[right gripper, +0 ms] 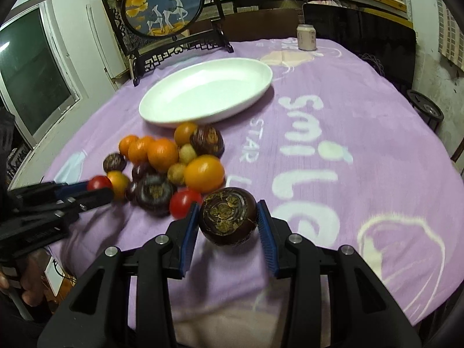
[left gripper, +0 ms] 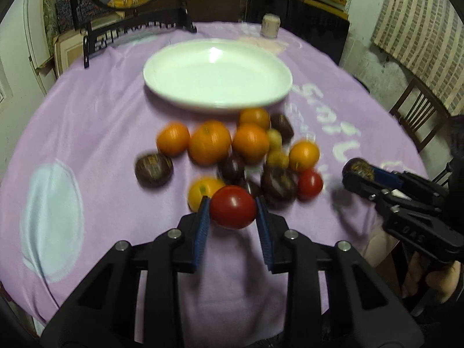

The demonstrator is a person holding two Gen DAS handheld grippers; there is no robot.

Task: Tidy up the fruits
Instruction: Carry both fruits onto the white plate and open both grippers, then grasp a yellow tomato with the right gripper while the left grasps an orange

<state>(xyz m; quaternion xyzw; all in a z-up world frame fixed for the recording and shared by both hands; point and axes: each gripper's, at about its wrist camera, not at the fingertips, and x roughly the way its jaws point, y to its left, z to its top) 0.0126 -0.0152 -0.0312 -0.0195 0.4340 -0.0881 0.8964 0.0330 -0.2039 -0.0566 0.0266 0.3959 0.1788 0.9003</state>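
Observation:
A pile of fruit lies on the purple cloth in front of an empty white oval plate: oranges, dark purple fruits, small yellow ones and a red tomato. My left gripper is shut on a red tomato at the pile's near edge. My right gripper is shut on a dark purple fruit, just right of the pile. The right gripper also shows in the left wrist view, and the left gripper in the right wrist view. The plate lies beyond the pile.
A framed round deer picture on a black stand stands at the table's far left edge. A pale can stands at the far edge. A wooden chair is to the right of the table.

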